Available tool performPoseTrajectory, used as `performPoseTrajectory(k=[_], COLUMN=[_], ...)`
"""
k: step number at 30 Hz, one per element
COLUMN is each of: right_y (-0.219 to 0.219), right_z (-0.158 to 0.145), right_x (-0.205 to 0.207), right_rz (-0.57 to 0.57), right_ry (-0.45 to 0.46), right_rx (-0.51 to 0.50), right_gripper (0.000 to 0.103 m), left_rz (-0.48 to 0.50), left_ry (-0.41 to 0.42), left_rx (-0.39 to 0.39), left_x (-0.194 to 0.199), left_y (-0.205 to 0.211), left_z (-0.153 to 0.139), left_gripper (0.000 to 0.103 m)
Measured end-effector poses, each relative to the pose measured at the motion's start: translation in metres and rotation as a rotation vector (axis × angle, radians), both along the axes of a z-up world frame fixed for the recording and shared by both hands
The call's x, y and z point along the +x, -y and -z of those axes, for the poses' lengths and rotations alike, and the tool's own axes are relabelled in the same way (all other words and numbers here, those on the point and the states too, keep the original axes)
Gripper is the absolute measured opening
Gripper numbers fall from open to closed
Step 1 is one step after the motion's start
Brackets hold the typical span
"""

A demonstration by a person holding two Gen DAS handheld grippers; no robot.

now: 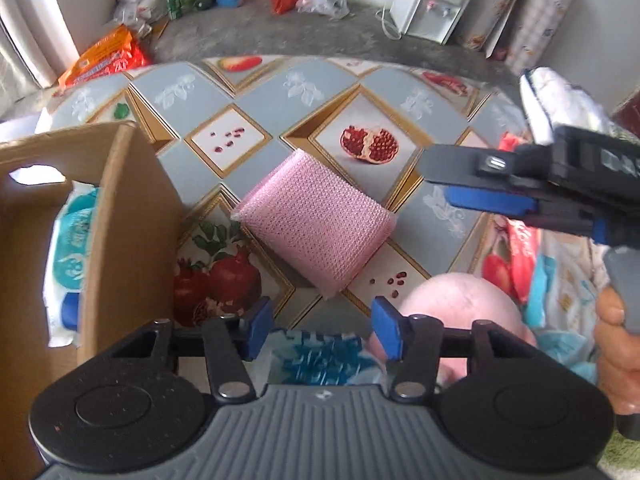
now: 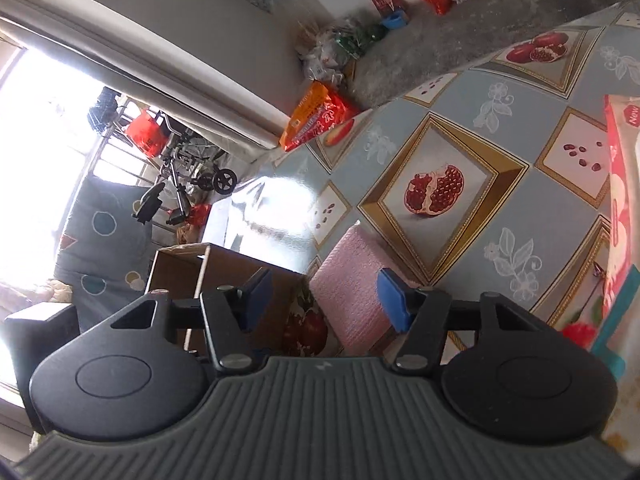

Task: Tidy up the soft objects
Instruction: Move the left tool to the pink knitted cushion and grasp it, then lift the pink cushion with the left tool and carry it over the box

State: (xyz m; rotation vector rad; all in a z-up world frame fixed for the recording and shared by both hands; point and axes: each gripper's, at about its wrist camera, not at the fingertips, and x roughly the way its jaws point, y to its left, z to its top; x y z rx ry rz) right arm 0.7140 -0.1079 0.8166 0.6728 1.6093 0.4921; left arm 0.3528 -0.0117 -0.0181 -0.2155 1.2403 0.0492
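Left claw (image 1: pixel 322 330) wide apart and holding nothing, pink sponge (image 1: pixel 314 222) flat on the table (image 1: pixel 256 96) just ahead, its long side slanting away to the left, right claw (image 2: pixel 324 300) apart too, cardboard box (image 1: pixel 132 208) to the left.

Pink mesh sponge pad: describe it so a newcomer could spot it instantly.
Start at the brown cardboard box on the left of the pomegranate-print tablecloth. Just right of it, mid-table, lies the pink mesh sponge pad, flat and set diagonally. It is the only netted, rectangular item; the smooth pale pink ball nearby is round.
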Motion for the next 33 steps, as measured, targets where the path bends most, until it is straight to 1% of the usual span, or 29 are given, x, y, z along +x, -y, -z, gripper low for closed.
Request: performPoseTrajectory(k=[6,9,12,15,16,18,22,27,28,33], right_y=[-0.026,-0.036,-0.040,-0.039,-0.039,-0.038,-0.036,-0.034,-0.035,-0.030], right_z=[0.047,0.064,0.078,0.092,0.094,0.096,0.094,0.089,0.086,0.076], right_x=[0.010,0.009,0.007,0.003,0.000,-0.003,-0.009,-0.013,-0.014,-0.010], right_rz=[-0.050,-0.065,-0.074,-0.075,-0.074,-0.074,-0.071,-0.066,-0.067,-0.061], right_ry=[-0.071,-0.104,-0.116,-0.138,-0.141,-0.156,-0.169,-0.139,-0.131,-0.101], right_rx=[-0.015,-0.033,-0.051,-0.054,-0.047,-0.031,-0.008,0.011,0.013,0.029], right_gripper=[0.051,0.050,0.050,0.046,0.042,0.038,0.034,0.030,0.029,0.028], left_rz=[0.015,0.022,0.023,0.028,0.029,0.033,0.021,-0.014,-0.021,-0.015], left_ry=[-0.042,-0.061,-0.075,-0.086,-0.089,-0.101,-0.115,-0.130,-0.128,-0.108], left_rx=[0.009,0.004,-0.007,-0.009,-0.007,-0.006,-0.019,-0.045,-0.045,-0.047], left_x=[0.017,0.022,0.027,0.031,0.032,0.034,0.038,0.044,0.043,0.037], left_y=[0.005,0.005,0.004,0.005,0.005,0.005,0.002,-0.001,-0.001,0.002], left_z=[0.020,0.028,0.034,0.041,0.043,0.048,0.054,0.059,0.059,0.051], left_gripper=[0.056,0.057,0.058,0.058,0.058,0.058,0.058,0.057,0.055,0.053])
